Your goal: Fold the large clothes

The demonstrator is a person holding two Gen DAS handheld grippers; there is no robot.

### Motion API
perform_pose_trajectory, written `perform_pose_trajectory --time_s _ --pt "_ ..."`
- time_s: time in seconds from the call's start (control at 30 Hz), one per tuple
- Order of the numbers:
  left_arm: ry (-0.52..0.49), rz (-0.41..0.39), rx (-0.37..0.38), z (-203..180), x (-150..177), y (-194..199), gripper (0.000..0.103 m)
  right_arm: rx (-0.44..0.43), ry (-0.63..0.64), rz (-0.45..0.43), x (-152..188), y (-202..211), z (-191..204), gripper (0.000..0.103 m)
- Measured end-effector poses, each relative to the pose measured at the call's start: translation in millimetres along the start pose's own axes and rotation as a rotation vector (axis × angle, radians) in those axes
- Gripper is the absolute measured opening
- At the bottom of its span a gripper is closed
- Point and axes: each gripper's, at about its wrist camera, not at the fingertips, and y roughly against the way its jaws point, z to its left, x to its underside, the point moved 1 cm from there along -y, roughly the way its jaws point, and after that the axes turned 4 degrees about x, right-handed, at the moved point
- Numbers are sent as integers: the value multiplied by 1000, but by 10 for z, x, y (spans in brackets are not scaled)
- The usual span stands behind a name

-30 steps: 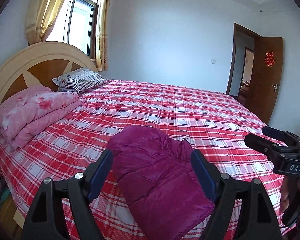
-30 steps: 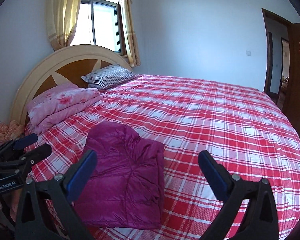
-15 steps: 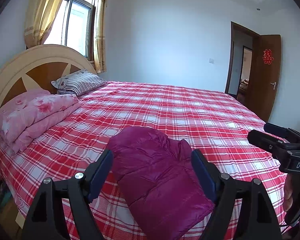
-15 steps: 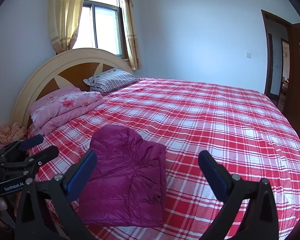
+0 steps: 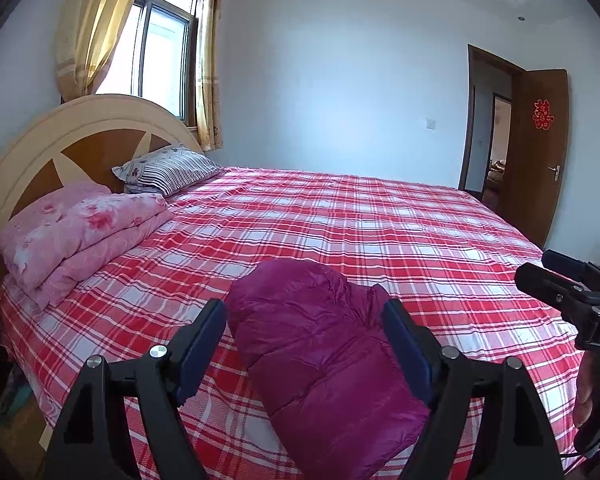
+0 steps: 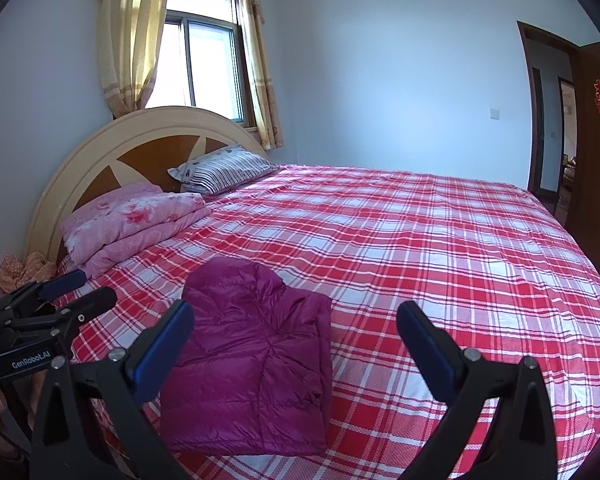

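Observation:
A magenta puffer jacket (image 5: 320, 356) lies folded into a compact bundle on the red plaid bed (image 5: 380, 232), near its front edge; it also shows in the right wrist view (image 6: 252, 356). My left gripper (image 5: 306, 344) is open and empty, held above and short of the jacket. My right gripper (image 6: 296, 344) is open and empty, held above the bed to the jacket's right. Each gripper shows at the edge of the other's view: the right one (image 5: 560, 280) and the left one (image 6: 76, 288).
A folded pink quilt (image 5: 80, 232) and a striped pillow (image 5: 168, 168) lie by the wooden headboard (image 5: 60, 136). A window with yellow curtains (image 6: 204, 68) is behind it. An open brown door (image 5: 540, 152) stands at the far right.
Both grippers have pulled back and tilted up a little, so more wall and ceiling show. The jacket has not moved. Both grippers stay open.

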Motion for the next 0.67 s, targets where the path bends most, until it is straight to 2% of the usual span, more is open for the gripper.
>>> perform_pose_trajectory --time_s 0.27,0.37,0.57,0.67 --pt "-9 12 -18 32 8 -51 81 -12 8 -3 8 1 30 103" --pt "2 22 -13 71 33 -82 91 -14 12 1 31 -15 37 103" --pt "-18 23 -36 66 80 -124 91 -17 16 16 73 -48 45 103" --pt "-25 24 -14 44 80 -127 91 -15 17 22 88 -55 39 103"
